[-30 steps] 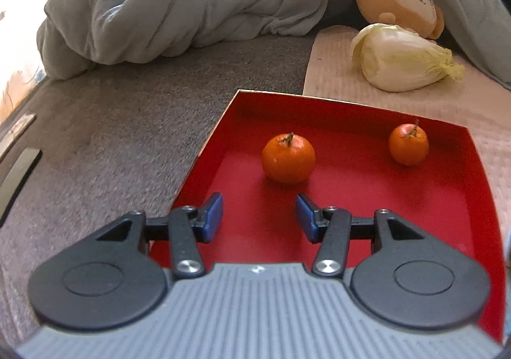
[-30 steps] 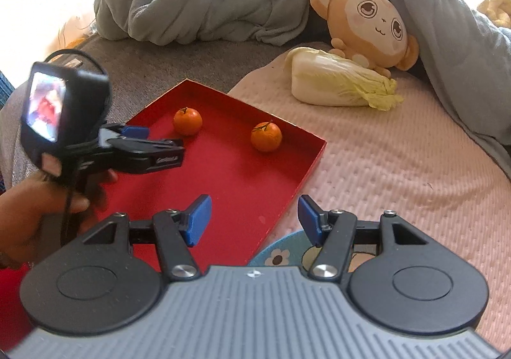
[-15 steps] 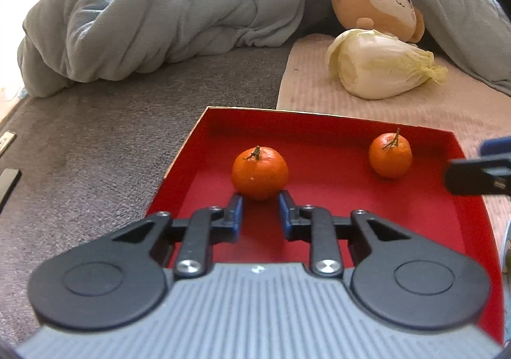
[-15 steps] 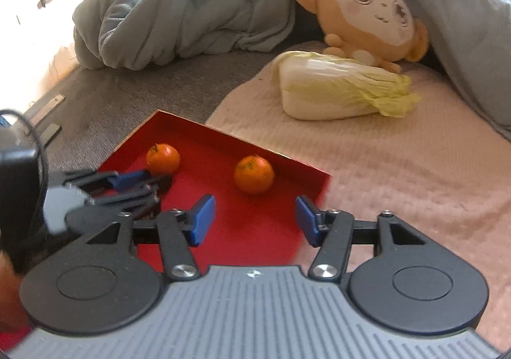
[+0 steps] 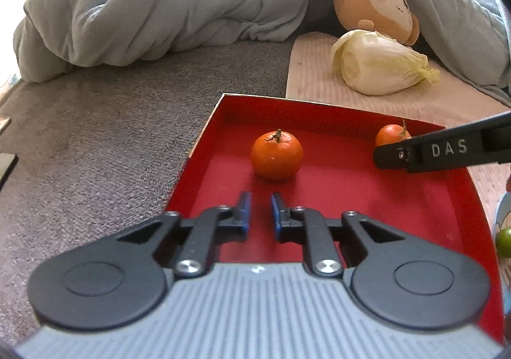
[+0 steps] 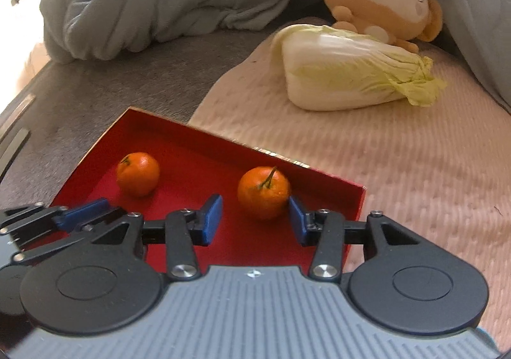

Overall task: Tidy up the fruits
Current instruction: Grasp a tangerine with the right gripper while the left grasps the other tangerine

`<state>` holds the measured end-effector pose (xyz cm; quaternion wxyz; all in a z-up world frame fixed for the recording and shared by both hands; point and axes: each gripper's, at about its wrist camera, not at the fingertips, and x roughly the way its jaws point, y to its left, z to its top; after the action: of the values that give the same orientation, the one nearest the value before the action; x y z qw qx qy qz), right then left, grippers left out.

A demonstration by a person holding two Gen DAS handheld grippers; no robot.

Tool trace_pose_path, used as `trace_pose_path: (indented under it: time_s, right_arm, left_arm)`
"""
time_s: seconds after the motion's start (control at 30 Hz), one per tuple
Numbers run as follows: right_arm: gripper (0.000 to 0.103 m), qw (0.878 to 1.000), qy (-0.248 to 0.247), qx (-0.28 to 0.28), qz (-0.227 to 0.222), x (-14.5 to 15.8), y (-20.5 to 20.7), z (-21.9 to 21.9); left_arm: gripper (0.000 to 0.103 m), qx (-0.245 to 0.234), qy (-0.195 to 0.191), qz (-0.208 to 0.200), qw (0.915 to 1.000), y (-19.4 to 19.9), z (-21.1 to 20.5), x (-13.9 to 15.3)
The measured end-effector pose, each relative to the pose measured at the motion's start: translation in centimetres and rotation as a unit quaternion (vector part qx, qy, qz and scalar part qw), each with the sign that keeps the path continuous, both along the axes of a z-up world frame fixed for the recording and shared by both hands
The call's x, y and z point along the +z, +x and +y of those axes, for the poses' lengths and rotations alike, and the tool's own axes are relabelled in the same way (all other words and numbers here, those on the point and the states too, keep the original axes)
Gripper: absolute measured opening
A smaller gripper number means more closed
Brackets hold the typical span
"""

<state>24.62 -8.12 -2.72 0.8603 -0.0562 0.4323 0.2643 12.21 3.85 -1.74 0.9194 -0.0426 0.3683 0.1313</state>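
Reading just one marking: "DAS" in pale capitals, sitting on the side of the black finger of the right gripper (image 5: 377, 158) where it is reaching in from the right edge of the left wrist view, over the red tray (image 5: 399, 123). Letters possibly continuing past the frame edge, cannot tell. Seeing a small pale mark at the front centre of each gripper's grey ribbed body, too tiny to make out. Finding no other legible text, numbers, brands or labels in either view.

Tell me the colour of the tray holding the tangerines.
Red tray, seen best in the right wrist view.
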Motion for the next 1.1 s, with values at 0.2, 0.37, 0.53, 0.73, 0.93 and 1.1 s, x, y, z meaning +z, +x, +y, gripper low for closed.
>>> trace_pose_path:
  time_s: [0.2, 0.37, 0.53, 0.73, 0.93, 1.1]
  right_arm:
    - [0.052, 1.000, 0.004, -0.005, 0.003, -1.0, 0.9, -0.1]
    - [0.047, 1.000, -0.004, 0.012, -0.010, -1.2, 0.9, 0.2]
    - [0.044, 0.999, -0.012, 0.029, -0.018, -1.1, 0.9, 0.5]
    - [0.043, 0.999, -0.009, 0.031, -0.014, -1.1, 0.9, 0.4]
    - [0.043, 0.999, -0.014, 0.041, -0.010, -0.3, 0.1, 0.1]
    - [0.043, 0.998, -0.030, 0.057, 0.000, 0.5, -1.5, -0.2]
  left_arm:
    - [0.063, 0.005, 0.005, -0.008, 0.9999, 0.7, 0.6, -0.3]
    - [0.063, -0.004, 0.011, -0.007, 0.9999, 2.5, 0.4, -0.3]
    - [0.059, -0.016, 0.024, -0.005, 0.9996, 4.1, -0.1, -0.5]
    - [0.042, -0.039, 0.032, -0.008, 0.9987, 4.6, -0.7, -0.6]
    - [0.041, -0.033, 0.026, -0.004, 0.9991, 3.7, -0.9, -0.5]
    - [0.041, -0.028, 0.023, 0.006, 0.9993, 1.8, -1.8, -0.5]
